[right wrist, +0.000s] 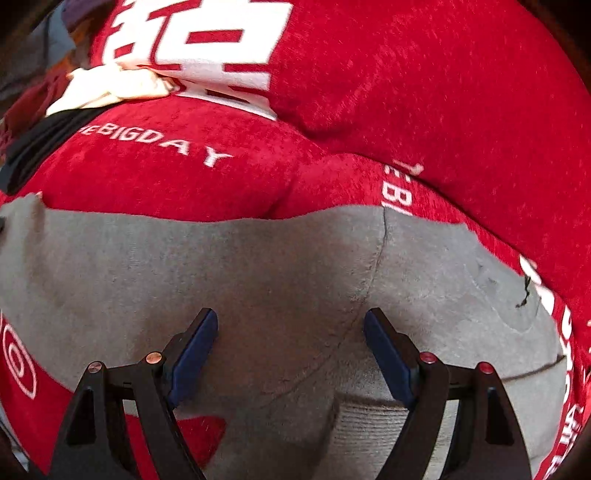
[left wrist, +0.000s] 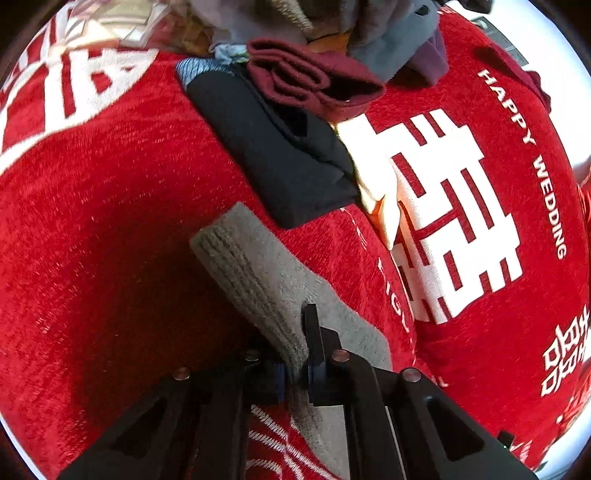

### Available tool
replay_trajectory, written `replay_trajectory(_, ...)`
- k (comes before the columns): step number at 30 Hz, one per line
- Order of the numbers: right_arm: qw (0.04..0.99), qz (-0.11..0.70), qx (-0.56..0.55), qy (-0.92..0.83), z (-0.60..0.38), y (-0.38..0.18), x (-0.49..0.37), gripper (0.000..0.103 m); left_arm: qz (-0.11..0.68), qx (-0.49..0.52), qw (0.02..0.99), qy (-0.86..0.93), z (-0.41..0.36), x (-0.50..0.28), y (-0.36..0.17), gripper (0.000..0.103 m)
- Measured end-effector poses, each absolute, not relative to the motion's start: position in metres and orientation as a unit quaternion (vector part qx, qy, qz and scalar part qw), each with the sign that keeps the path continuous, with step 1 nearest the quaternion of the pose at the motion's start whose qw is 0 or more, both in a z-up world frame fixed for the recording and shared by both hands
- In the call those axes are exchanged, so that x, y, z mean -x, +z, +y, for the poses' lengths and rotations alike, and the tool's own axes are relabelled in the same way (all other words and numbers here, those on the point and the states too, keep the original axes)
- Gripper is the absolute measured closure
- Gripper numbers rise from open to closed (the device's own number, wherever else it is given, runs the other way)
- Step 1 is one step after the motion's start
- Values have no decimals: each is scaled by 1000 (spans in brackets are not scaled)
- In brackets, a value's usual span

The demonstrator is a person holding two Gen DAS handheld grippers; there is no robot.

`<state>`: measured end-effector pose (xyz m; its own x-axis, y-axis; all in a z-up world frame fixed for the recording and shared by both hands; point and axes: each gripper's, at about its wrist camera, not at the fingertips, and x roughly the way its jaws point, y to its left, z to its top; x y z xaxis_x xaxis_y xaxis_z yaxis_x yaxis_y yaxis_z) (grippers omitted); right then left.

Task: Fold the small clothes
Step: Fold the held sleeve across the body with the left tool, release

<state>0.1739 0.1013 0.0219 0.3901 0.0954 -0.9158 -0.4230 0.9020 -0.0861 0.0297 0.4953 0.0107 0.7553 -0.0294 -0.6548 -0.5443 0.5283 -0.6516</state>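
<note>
The left hand-held gripper point(left wrist: 295, 369) has its jaws pressed together on a grey knitted sock point(left wrist: 258, 280), pinching it partway along so that the ribbed cuff end sticks out ahead of the fingers over a red plush cloth with white wedding lettering point(left wrist: 103, 229). In the right wrist view the same grey sock point(right wrist: 258, 273) lies stretched across the red cloth point(right wrist: 424, 92), and the right hand-held gripper point(right wrist: 290, 350) hangs just above it with its blue-padded fingers spread wide apart, holding nothing; whether the pads touch the fabric cannot be told. Farther along the cloth in the left view lie a folded black garment point(left wrist: 280, 155), a rolled dark red garment point(left wrist: 314, 81) just beyond it, a cream cloth piece point(left wrist: 380, 206) beside the black one, and a heap of mixed clothes point(left wrist: 369, 33) at the far edge.
</note>
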Motion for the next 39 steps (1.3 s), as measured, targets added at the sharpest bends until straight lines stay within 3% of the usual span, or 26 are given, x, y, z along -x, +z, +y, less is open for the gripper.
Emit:
replay_trajectory(10, 808, 503, 194, 239, 178, 34, -136, 17, 293, 404, 851, 165, 479, -10, 59, 95)
replay_trajectory(15, 830, 482, 176, 219, 144, 60, -130, 18, 296, 396, 853, 168, 470, -7, 70, 95)
replay_trajectory(19, 798, 559, 128, 186, 125, 31, -143, 18, 305, 388, 852, 173, 458, -10, 84, 95)
replay_trajectory(21, 796, 538, 173, 216, 145, 30, -129, 17, 308, 372, 858, 174, 449, -10, 99, 95)
replay_trajectory(25, 775, 541, 128, 301, 146, 58, -112, 17, 312, 349, 866, 178, 436, -8, 124, 95)
replay_trajectory(32, 817, 516, 109, 232, 10, 100, -110, 17, 336, 294, 883, 146, 368, -25, 154, 95)
replay_trajectory(39, 842, 521, 64, 124, -157, 113, -116, 17, 373, 204, 904, 45, 211, -76, 179, 95)
